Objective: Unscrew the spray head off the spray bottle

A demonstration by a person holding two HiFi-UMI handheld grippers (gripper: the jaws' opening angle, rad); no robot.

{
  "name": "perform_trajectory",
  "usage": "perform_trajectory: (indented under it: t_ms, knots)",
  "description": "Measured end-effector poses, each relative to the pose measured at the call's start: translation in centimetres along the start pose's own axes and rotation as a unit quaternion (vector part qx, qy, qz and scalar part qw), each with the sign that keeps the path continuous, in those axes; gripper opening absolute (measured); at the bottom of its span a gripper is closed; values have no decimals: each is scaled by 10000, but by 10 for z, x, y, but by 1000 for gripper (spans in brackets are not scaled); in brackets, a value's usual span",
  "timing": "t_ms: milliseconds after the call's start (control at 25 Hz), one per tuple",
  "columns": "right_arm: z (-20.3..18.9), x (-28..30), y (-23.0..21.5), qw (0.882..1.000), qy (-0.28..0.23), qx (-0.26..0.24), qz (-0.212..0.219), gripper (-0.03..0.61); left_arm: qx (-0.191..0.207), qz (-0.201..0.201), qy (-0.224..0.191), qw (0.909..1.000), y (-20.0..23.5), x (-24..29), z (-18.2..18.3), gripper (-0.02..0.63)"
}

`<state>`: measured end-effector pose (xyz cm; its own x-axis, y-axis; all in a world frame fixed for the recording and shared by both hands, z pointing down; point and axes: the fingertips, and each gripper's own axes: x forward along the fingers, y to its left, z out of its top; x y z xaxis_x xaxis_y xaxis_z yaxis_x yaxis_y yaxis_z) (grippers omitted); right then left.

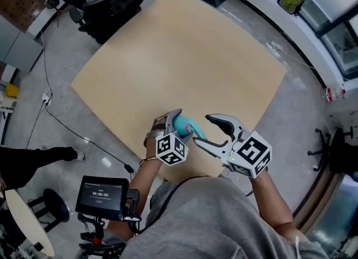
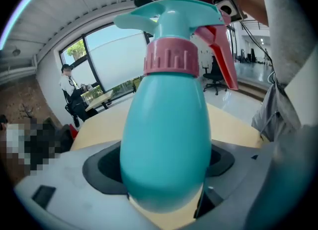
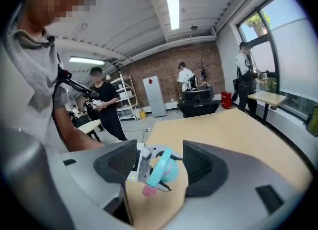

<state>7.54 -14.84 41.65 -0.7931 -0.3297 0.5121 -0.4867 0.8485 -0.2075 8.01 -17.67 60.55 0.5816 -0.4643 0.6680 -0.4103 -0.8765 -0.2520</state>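
My left gripper (image 2: pixel 161 172) clamps its fingers (image 2: pixel 102 169) around the body of the teal spray bottle (image 2: pixel 166 124) at the tabletop's (image 1: pixel 184 56) near edge, while my right gripper (image 3: pixel 159 162), fingers spread wide and empty, faces the spray head (image 2: pixel 171 15) without touching it.

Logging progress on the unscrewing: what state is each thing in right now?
spray bottle: clamped by its body.
spray head: still on the bottle.
left gripper: shut on the spray bottle.
right gripper: open, empty, facing the spray head.
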Motion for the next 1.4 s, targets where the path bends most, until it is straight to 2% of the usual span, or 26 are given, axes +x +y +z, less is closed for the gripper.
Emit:
perform_trajectory:
  t_ms: [80,200,360,400,440,480,560,640,760,840,880,1000,1080,1120,1160,1200,1240,1280,1320,1400]
  knots:
    - [-4,11,13,9993,358,-88,-28,272,101,194,164,9996,6,-22,2,414]
    - [-15,26,13,9955,869,-314,-189,272,50,371,197,9991,15,-35,13,414]
    - [-21,36,6,9911,1082,-595,-493,268,86,452,111,9989,14,-40,31,414]
    - [-21,37,5,9906,1100,-622,-522,245,107,433,90,9990,12,-40,33,414]
    - [-22,37,7,9903,1132,-618,-513,164,124,400,67,9991,10,-41,34,414]
    - [-23,38,9,9902,1175,-590,-477,157,142,357,42,9993,7,-41,33,413]
    - [-26,39,14,9898,1257,-572,-357,150,184,215,-35,9996,2,-43,31,413]
    - [-27,38,20,9888,1308,-702,-130,147,198,-118,-176,9996,-8,-46,30,411]
    - [-33,34,37,9778,1478,-1424,421,144,263,-896,-546,9941,-31,-54,33,411]
    - [-37,29,54,9592,1569,-2151,951,144,393,-1396,-799,9862,-46,-66,33,410]
    - [-38,26,64,9445,1568,-2595,1268,144,481,-1632,-917,9811,-52,-75,34,410]
    - [-39,10,83,8807,1450,-3940,2194,144,693,-2195,-1136,9665,-64,-97,41,408]
    - [-37,3,85,8451,1389,-4465,2593,144,671,-2391,-1203,9612,-66,-103,47,408]
    - [-37,1,84,8351,1388,-4594,2690,144,632,-2429,-1230,9601,-66,-104,49,408]
    - [-38,1,83,8312,1396,-4651,2708,144,595,-2414,-1246,9605,-66,-104,49,408]
    - [-38,2,81,8332,1395,-4655,2639,144,556,-2331,-1245,9628,-64,-102,49,408]
    - [-38,6,77,8410,1367,-4615,2472,144,490,-2169,-1235,9671,-59,-99,48,407]
    - [-35,10,71,8548,1280,-4521,2203,144,366,-1933,-1221,9728,-50,-95,48,407]
    - [-27,14,61,8747,1086,-4345,1853,154,164,-1636,-1201,9791,-38,-90,48,407]
    - [8,11,38,9292,203,-3550,1012,301,-421,-917,-1093,9889,-7,-80,46,407]
